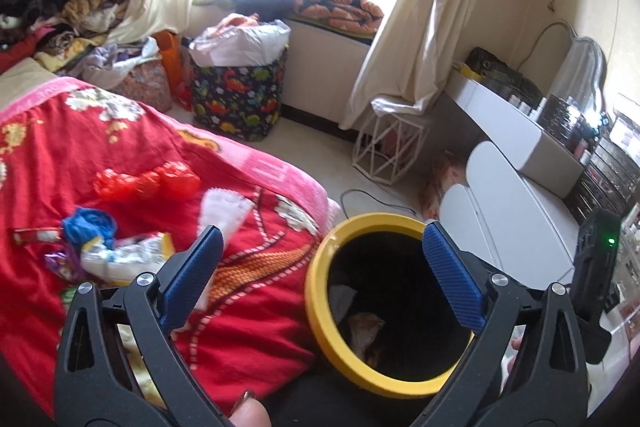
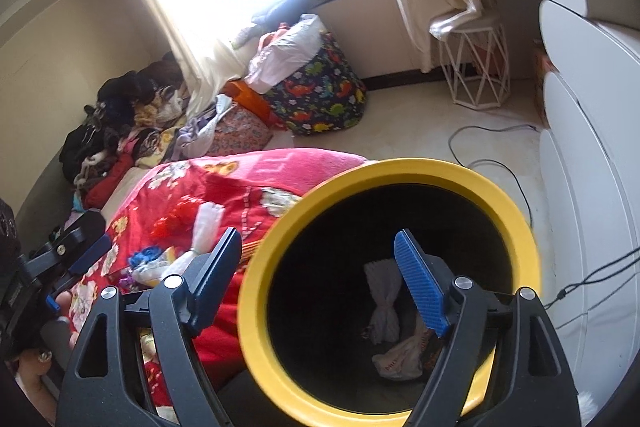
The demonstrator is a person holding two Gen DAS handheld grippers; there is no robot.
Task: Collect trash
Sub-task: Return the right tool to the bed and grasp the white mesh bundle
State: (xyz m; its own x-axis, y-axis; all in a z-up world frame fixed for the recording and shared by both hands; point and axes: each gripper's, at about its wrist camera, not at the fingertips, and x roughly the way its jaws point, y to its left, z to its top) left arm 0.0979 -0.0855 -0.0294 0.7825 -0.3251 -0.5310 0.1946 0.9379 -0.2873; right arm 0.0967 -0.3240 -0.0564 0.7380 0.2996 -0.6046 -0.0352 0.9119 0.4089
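Light, crumpled trash on the red flowered bed blanket, beside the yellow-rimmed black bin.
Left gripper and right gripper: jaws wide, holding nothing; soft, crackly red plastic wrapper best pinched at its bunched middle.

A yellow rim is ringing the black-walled bin, and white and pale wrappers are showing inside. The red blanket is displaying floral and orange patterns under a red bag and blue scrap. A dark basket is showing multicoloured dinosaurs.
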